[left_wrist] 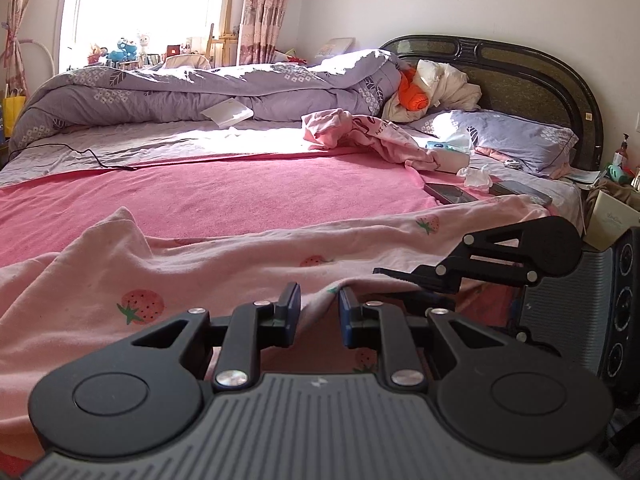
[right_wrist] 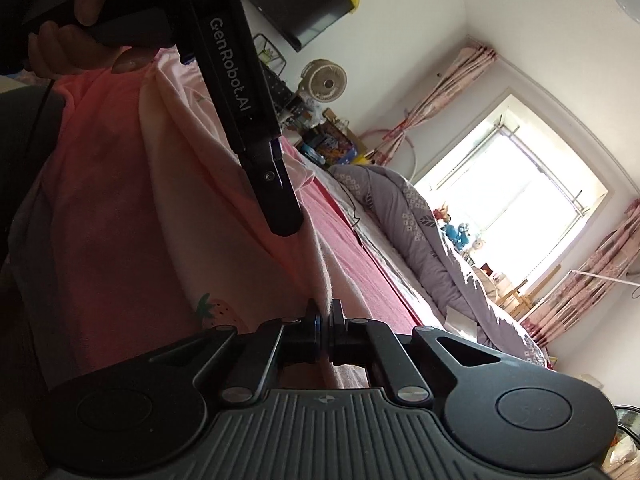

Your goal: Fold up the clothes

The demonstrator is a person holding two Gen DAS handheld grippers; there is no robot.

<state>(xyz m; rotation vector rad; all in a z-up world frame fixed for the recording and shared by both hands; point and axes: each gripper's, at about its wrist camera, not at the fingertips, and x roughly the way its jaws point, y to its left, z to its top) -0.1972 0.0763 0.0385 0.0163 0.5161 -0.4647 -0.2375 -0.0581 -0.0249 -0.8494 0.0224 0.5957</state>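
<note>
- Left wrist view: my left gripper (left_wrist: 319, 307) has its jaws a narrow way apart, and a ridge of the pink strawberry-print garment (left_wrist: 200, 264) rises into the gap between the blue pads (left_wrist: 291, 300). The cloth sits between them, but I cannot tell whether the pads truly press on it.
- That garment lies spread across the near edge of the bed, over the darker pink blanket (left_wrist: 224, 188), its near folds bunched under both my tools.
- My right gripper (left_wrist: 384, 271) shows at the right of this view, turned on its side, jaws together over the garment's edge.
- From the right wrist view, my right gripper (right_wrist: 325, 312) is closed, pads meeting with only a sliver between them, and the garment's edge runs into that seam (so I read it as pinched there).
- Same view: the left tool's body reaches down from above, held by a hand (right_wrist: 60, 36), its tip against the cloth.
- Farther back lie a crumpled pink garment (left_wrist: 360, 136), two phones (left_wrist: 452, 194) and a grey quilt (left_wrist: 200, 88).
</note>
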